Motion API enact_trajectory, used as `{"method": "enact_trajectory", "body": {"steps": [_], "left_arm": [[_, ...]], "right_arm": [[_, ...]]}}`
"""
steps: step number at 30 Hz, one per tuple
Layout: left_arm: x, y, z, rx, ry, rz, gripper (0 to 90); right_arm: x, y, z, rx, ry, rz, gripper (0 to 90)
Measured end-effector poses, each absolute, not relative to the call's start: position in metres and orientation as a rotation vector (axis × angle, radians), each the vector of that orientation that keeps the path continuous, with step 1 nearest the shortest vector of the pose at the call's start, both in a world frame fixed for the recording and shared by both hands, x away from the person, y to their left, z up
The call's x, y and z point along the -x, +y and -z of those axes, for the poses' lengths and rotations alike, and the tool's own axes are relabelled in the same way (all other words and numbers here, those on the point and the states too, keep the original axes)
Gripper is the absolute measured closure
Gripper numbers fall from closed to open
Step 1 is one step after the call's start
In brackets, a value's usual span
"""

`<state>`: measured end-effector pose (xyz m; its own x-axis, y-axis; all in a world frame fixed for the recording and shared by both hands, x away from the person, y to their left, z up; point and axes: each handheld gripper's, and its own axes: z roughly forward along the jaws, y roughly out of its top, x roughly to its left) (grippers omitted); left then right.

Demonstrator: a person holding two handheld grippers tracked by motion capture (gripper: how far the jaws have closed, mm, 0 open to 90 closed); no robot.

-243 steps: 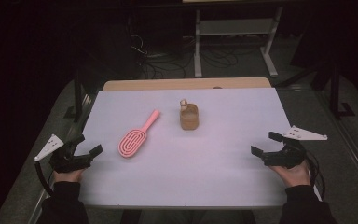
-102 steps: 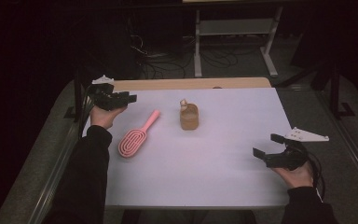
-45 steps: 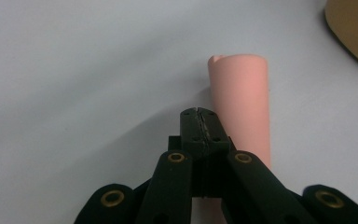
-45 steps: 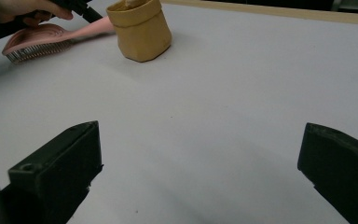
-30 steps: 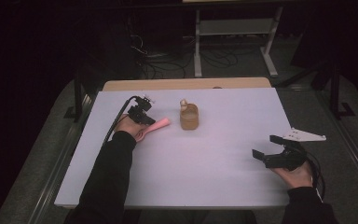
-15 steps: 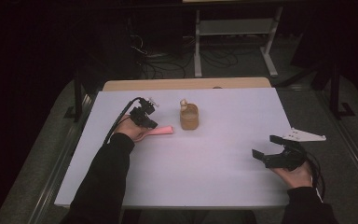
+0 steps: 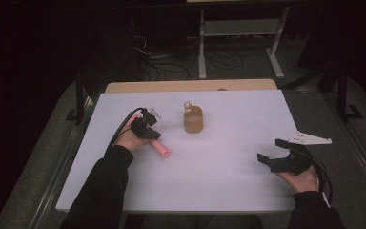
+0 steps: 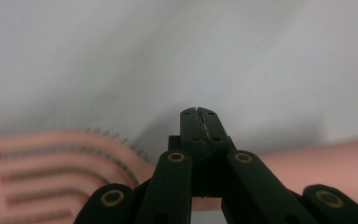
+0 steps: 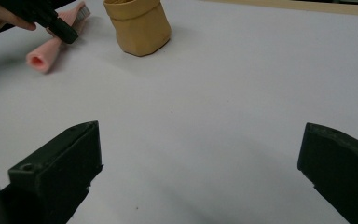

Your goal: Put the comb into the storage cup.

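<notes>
A pink hairbrush [image 7: 161, 151] lies on the white table [image 7: 219, 186] at the left, its handle end pointing to the near right. My left gripper [image 7: 151, 133] sits right over the brush's neck, hiding the head in the high view. In the left gripper view its jaws [image 8: 199, 112] are pressed together, tips on the white surface, with the brush head [image 8: 37, 163] and handle [image 8: 317, 163] crossing behind them; nothing shows between the tips. My right gripper [image 7: 270, 150] rests open at the near right, holding nothing [image 9: 200, 149]. From there I see the left gripper [image 9: 58, 25] and brush [image 9: 42, 58].
A small tan pouch [image 7: 193, 122] stands upright just right of the brush, also seen in the right gripper view [image 9: 137, 25]. A wooden strip [image 7: 190, 86] borders the table's far edge. Dark floor, cables and a metal stand [image 7: 238, 28] lie beyond.
My left gripper came from the near left edge, swung over the far left corner and came down on the brush. The brush handle has turned from far right toward the near right. The right gripper stayed put.
</notes>
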<state>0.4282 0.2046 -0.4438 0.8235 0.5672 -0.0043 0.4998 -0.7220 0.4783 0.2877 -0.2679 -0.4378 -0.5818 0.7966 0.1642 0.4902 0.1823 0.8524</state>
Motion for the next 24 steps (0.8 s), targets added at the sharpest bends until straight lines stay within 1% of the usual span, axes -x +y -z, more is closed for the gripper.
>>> {"method": "enact_trajectory", "body": {"steps": [15, 20, 24], "left_arm": [[-0.408, 0.224, 0.444, -2.520, 0.753, -0.205, 89.8], [-0.401, 0.228, 0.445, -2.512, 0.736, -0.238, 89.7], [-0.397, 0.233, 0.446, -2.509, 0.736, -0.235, 89.7]], "right_arm": [[-0.288, -0.268, 0.439, -1.226, 2.156, -1.344, 0.0], [-0.287, -0.268, 0.439, -1.226, 2.155, -1.346, 0.0], [-0.288, -0.268, 0.439, -1.227, 2.161, -1.345, 0.0]]}}
